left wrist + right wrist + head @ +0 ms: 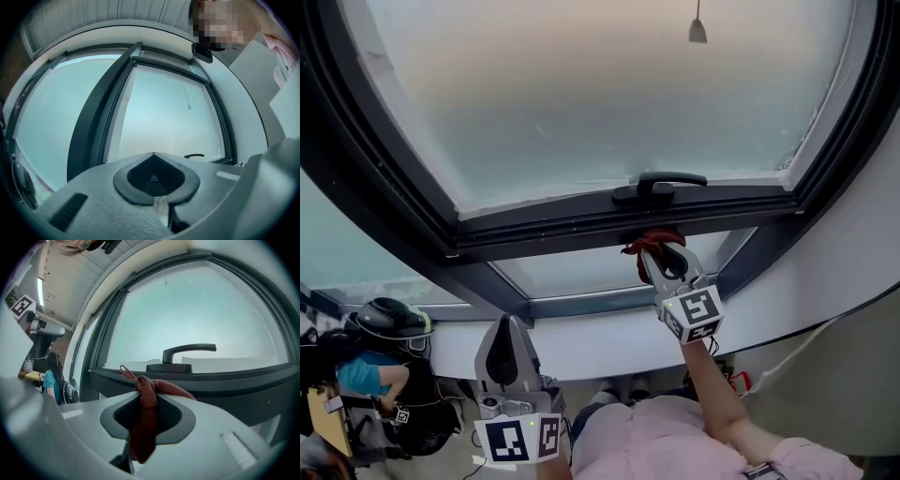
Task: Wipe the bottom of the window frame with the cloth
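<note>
- We hold our right gripper point(662, 255) up at the window, its jaws clamped on a crumpled dark red cloth point(651, 242).
- The cloth bunches out past the jaw tips and sits against the lower edge of the dark grey window frame point(553, 232), just below the black lever handle point(660, 186).
- Our left gripper point(507, 326) is low at our side, well apart from the frame, its jaws pressed together with nothing between them.
- A pale frosted glass pane point(600, 94) fills the sash above the handle.
- Our pink sleeve point(675, 441) shows at the bottom of the head view.
</note>
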Tool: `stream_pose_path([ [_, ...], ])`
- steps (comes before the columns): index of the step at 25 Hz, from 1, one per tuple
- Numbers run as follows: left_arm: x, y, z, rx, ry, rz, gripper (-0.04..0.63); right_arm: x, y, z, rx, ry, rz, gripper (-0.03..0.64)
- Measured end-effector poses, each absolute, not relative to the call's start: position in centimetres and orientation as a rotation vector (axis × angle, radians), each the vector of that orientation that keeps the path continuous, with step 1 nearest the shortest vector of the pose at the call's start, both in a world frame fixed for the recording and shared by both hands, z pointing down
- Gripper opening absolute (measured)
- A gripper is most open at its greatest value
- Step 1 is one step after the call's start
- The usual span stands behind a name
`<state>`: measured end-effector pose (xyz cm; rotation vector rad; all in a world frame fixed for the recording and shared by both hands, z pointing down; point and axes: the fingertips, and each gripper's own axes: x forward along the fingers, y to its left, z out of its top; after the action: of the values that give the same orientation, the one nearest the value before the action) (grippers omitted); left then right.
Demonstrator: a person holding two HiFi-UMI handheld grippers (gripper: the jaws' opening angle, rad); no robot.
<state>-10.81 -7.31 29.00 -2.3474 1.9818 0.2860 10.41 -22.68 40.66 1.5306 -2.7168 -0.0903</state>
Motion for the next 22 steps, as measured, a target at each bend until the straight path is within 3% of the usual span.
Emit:
stream_pose_path([
  [22, -9.8, -9.0, 30.1, -2.400, 1.967, 0.267, -0.006, 9.4, -24.6, 40.7, 1.552, -2.668, -0.158, 0.077],
])
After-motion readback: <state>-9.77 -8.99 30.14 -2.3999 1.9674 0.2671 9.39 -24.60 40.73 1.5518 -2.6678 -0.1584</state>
